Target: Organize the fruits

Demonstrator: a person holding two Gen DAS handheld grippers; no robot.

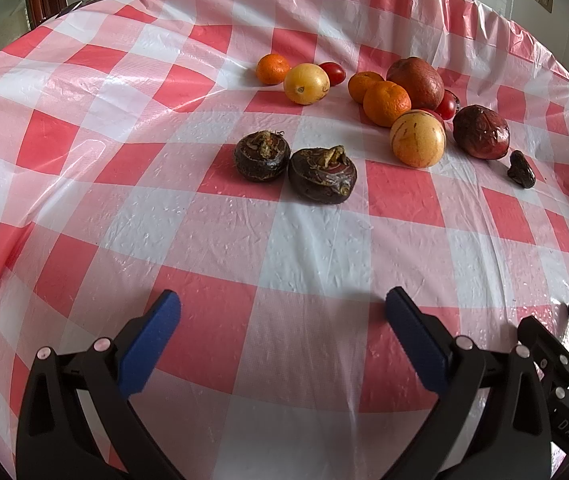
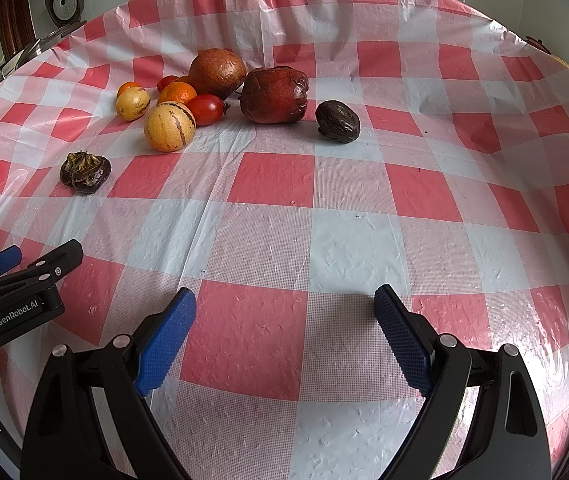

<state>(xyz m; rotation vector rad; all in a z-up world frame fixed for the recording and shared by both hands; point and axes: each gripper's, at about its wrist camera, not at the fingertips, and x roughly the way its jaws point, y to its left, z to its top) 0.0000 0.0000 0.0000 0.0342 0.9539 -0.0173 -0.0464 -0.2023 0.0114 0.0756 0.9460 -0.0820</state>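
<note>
Fruits lie in a loose cluster on the red-and-white checked tablecloth point(image 1: 324, 248). Two dark water chestnuts point(image 1: 262, 156) point(image 1: 321, 175) sit side by side nearest my left gripper point(image 1: 282, 306), which is open and empty well short of them. Behind them lie yellow striped melons point(image 1: 417, 138) point(image 1: 306, 83), mandarins point(image 1: 386, 103) point(image 1: 272, 68), small tomatoes point(image 1: 332, 73) and two dark red wrinkled fruits point(image 1: 481, 132) point(image 1: 416, 81). My right gripper point(image 2: 284, 304) is open and empty, far in front of a wrinkled red fruit point(image 2: 274, 95), a dark shrivelled fruit point(image 2: 338, 121) and a striped melon point(image 2: 169, 127).
The tablecloth point(image 2: 324, 240) falls away at the far edge and to the left. A round appliance point(image 2: 64, 4) and wooden furniture stand beyond the table at upper left. The left gripper point(image 2: 8, 276) shows at the right wrist view's left edge.
</note>
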